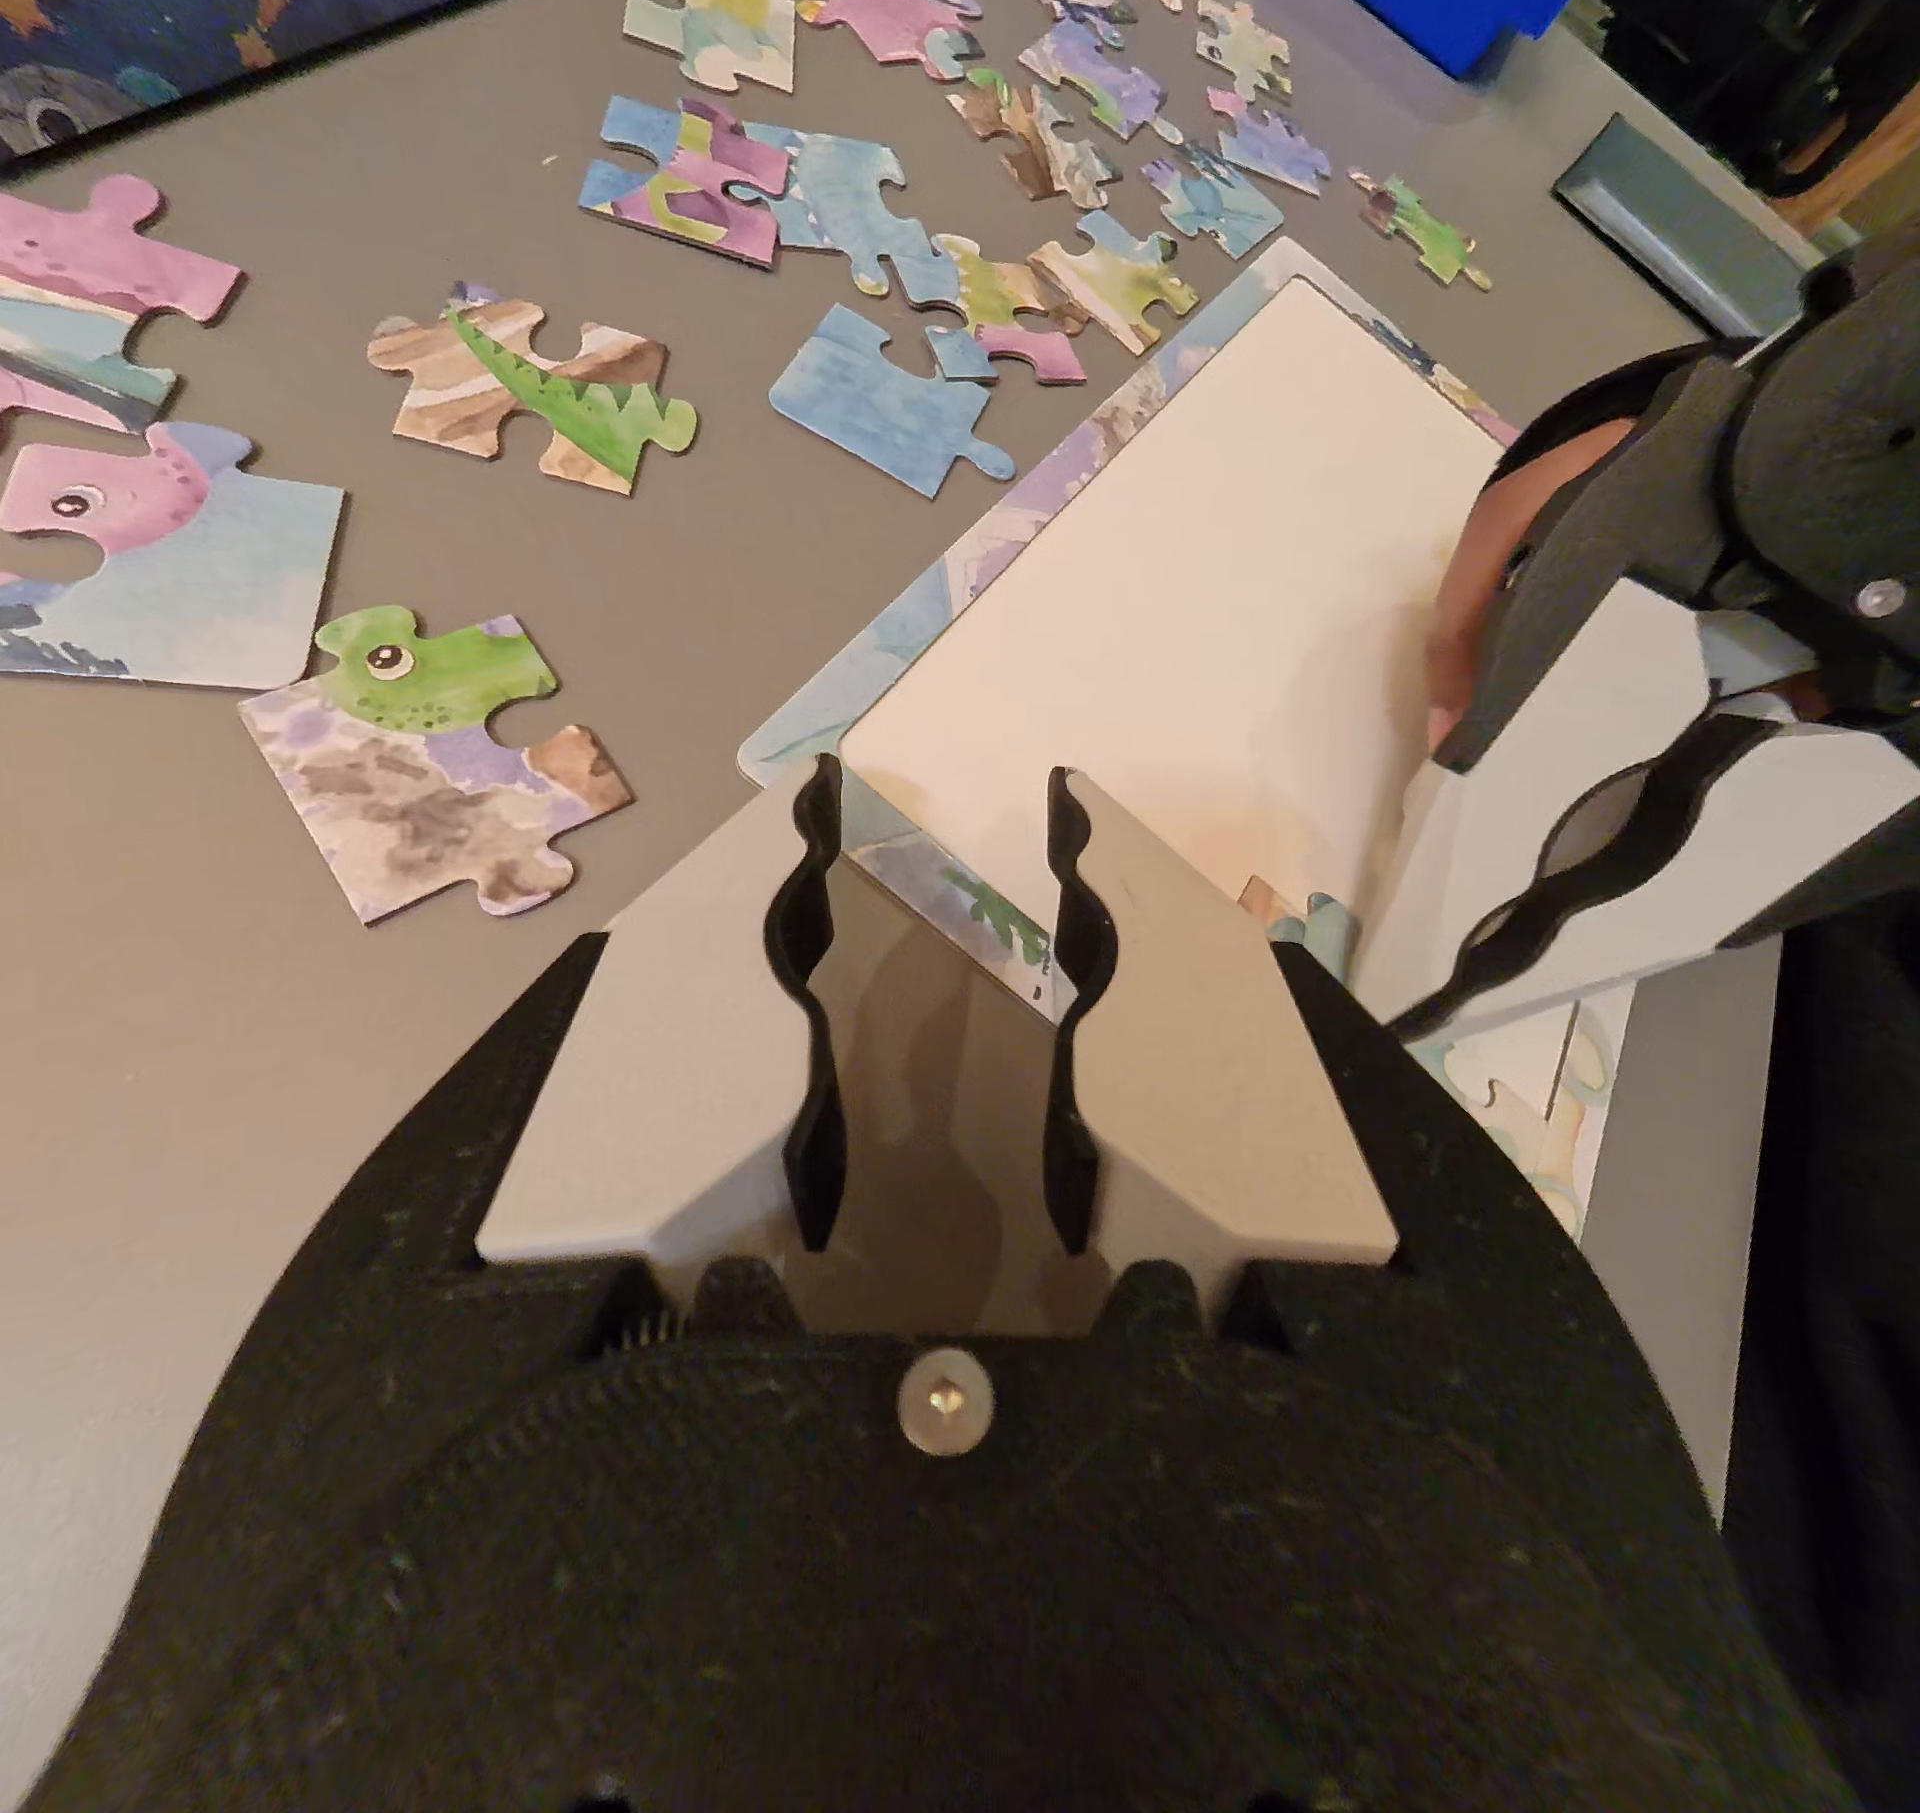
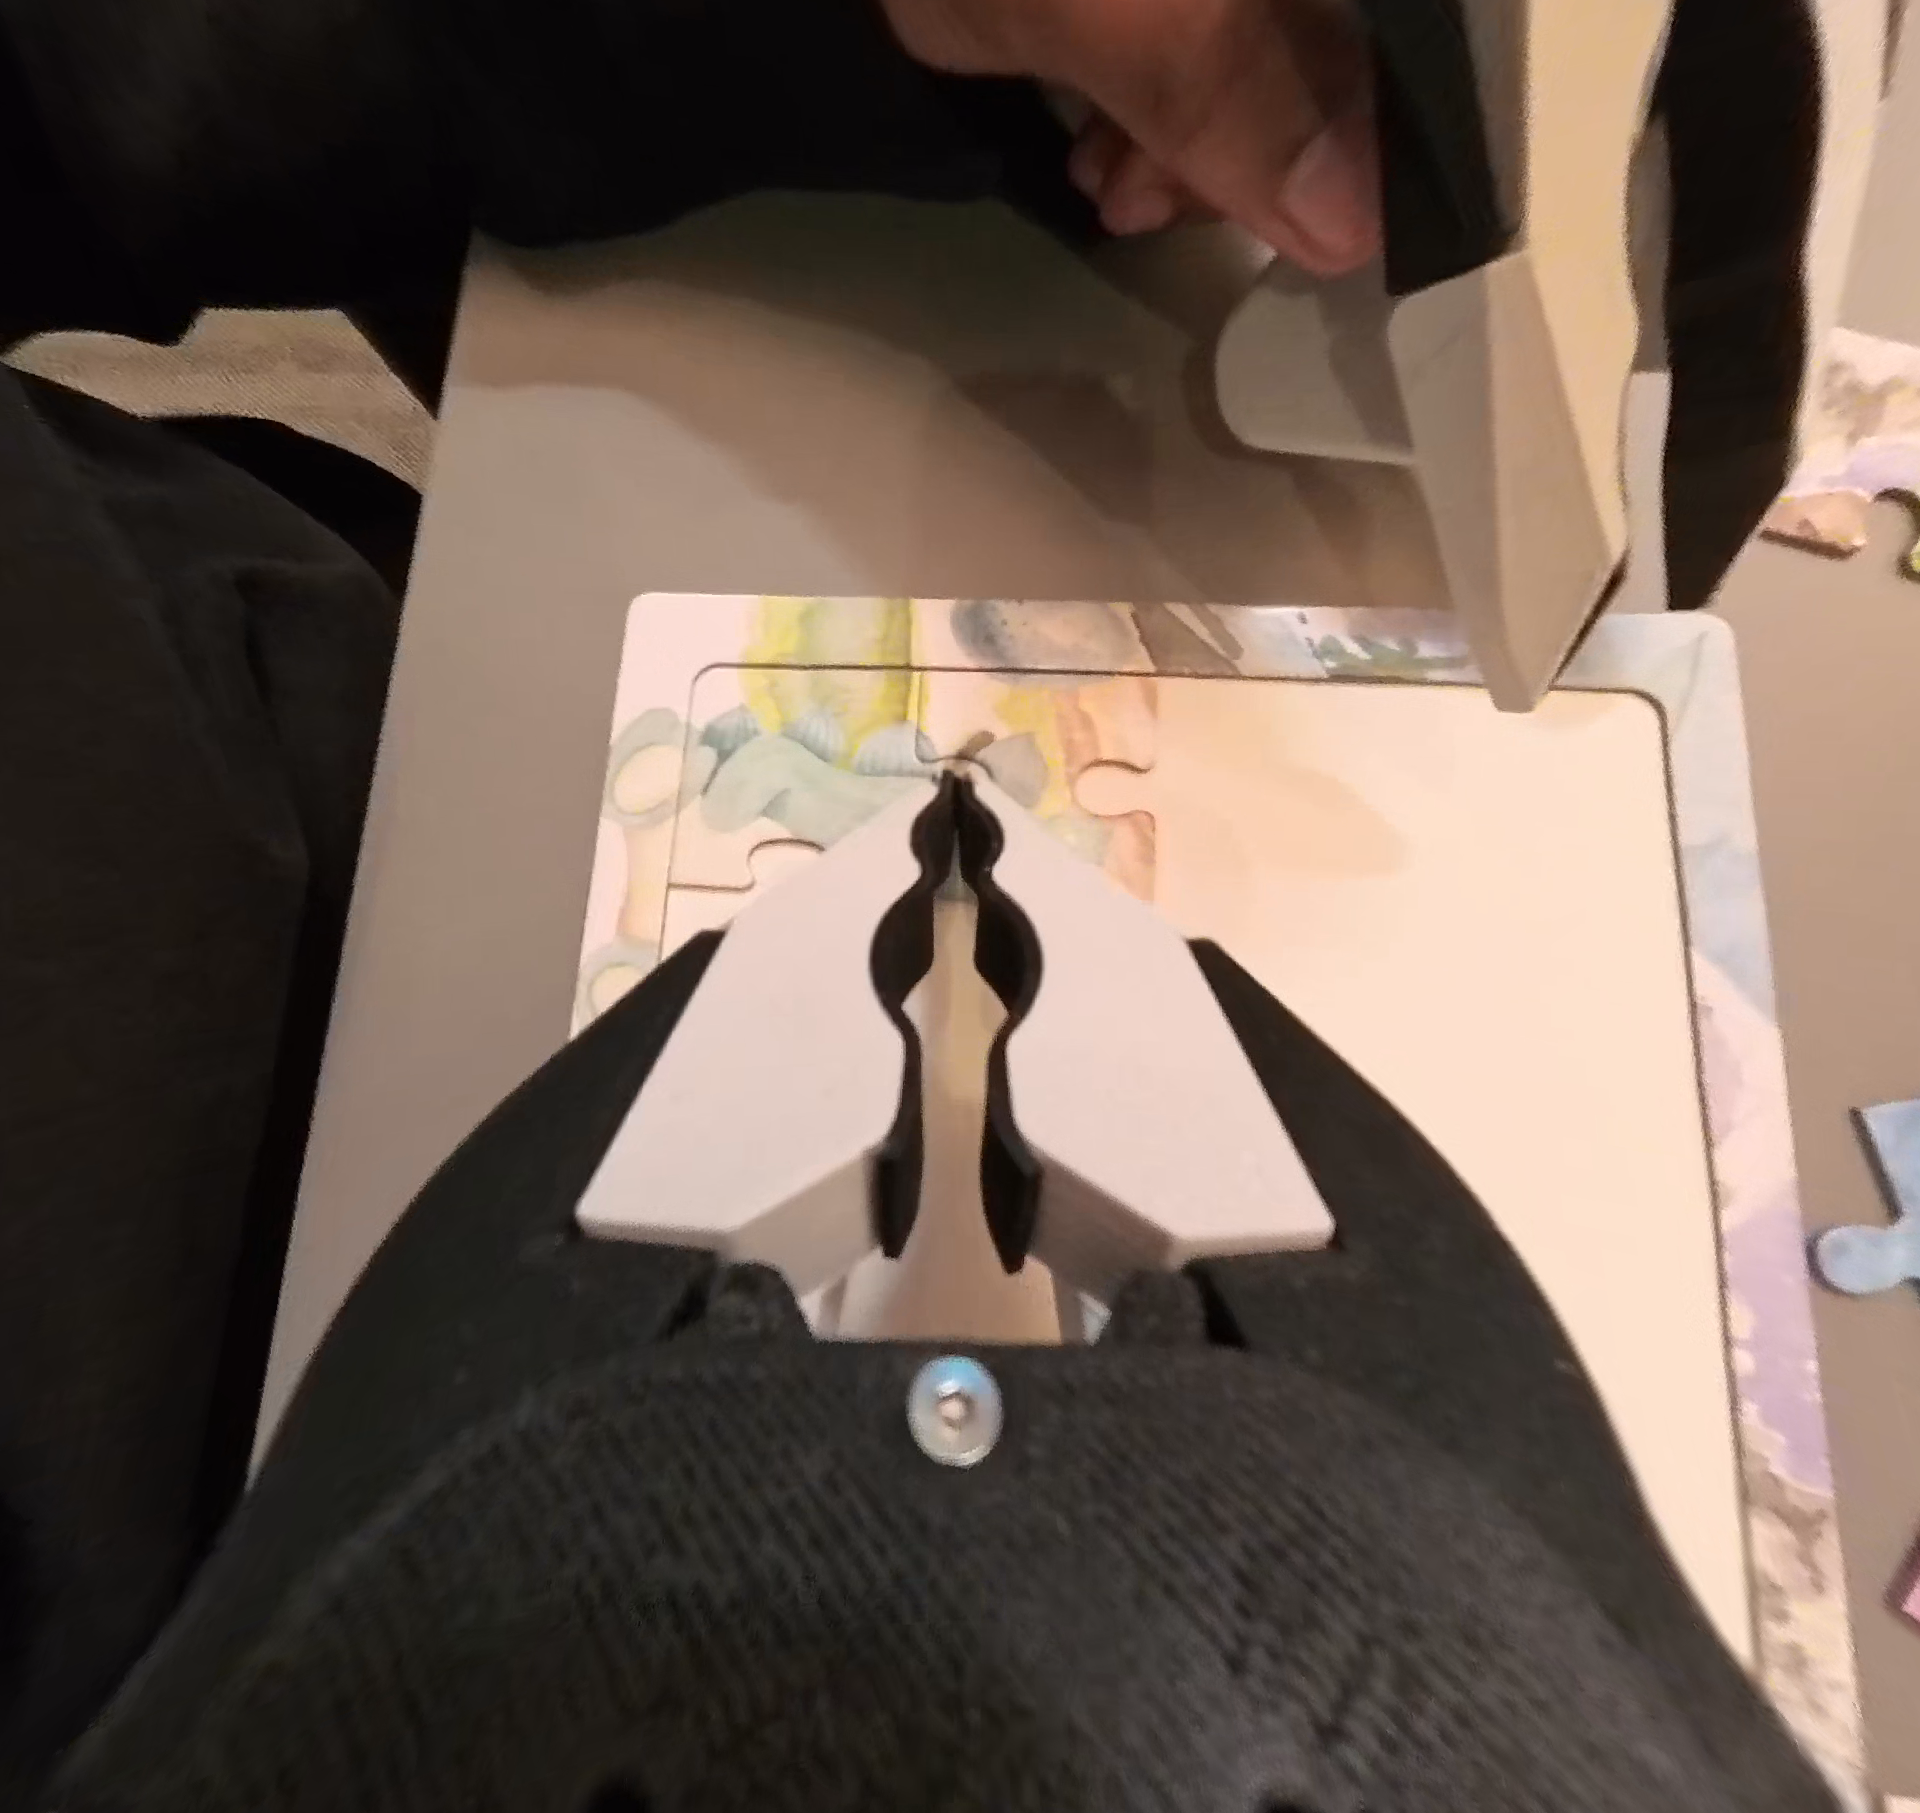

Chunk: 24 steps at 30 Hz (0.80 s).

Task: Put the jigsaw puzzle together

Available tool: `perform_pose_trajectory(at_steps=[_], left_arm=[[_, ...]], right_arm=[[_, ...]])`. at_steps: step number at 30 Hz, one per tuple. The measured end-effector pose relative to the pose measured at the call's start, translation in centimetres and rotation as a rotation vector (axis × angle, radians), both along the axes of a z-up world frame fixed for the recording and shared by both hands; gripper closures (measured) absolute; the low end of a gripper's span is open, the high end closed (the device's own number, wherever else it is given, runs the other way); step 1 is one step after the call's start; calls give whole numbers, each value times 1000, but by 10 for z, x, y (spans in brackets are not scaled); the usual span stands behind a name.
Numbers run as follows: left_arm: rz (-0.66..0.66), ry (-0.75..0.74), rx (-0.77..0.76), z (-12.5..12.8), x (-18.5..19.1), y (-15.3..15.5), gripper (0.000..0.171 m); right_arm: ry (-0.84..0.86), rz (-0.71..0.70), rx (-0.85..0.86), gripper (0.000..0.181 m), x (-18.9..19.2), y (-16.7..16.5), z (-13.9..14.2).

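The left gripper [image 1: 940,787] hangs over the near corner of the puzzle tray [image 1: 1195,558], fingers parted with nothing between them. The right gripper [image 2: 951,789] slants down onto the placed pieces [image 2: 831,745] in the tray's corner, tips pinched together, apparently on nothing. Loose pieces [image 1: 530,392] lie scattered on the grey table [image 1: 675,537] beside the tray.
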State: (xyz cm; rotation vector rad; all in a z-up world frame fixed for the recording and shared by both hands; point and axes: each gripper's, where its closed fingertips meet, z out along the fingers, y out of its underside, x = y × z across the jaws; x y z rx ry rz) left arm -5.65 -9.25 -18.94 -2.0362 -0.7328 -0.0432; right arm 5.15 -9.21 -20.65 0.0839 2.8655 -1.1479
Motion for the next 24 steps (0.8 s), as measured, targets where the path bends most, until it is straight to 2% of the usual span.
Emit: perform_pose_trajectory(at_steps=[3, 6, 7, 10, 14, 21, 24], left_arm=[[1, -1, 4, 0, 0, 0, 134], [1, 0, 4, 1, 0, 0, 134], [0, 1, 2, 0, 0, 0, 134], [0, 4, -1, 0, 0, 0, 134], [2, 4, 4, 1, 0, 0, 134], [-1, -1, -9, -1, 0, 0, 134], [-3, -31, -35, -7, 2, -2, 155]], right_arm=[[39, -4, -15, 181, -3, -4, 7], [7, -18, -44, 181, -4, -9, 8], [20, -26, -7, 181, -7, -6, 1], [38, -44, -4, 181, -11, -3, 2], [7, -56, -81, 181, -8, 8, 18], [-3, -78, -68, 161, 5, 33, 12], [22, -84, -25, 156, 10, 30, 0]])
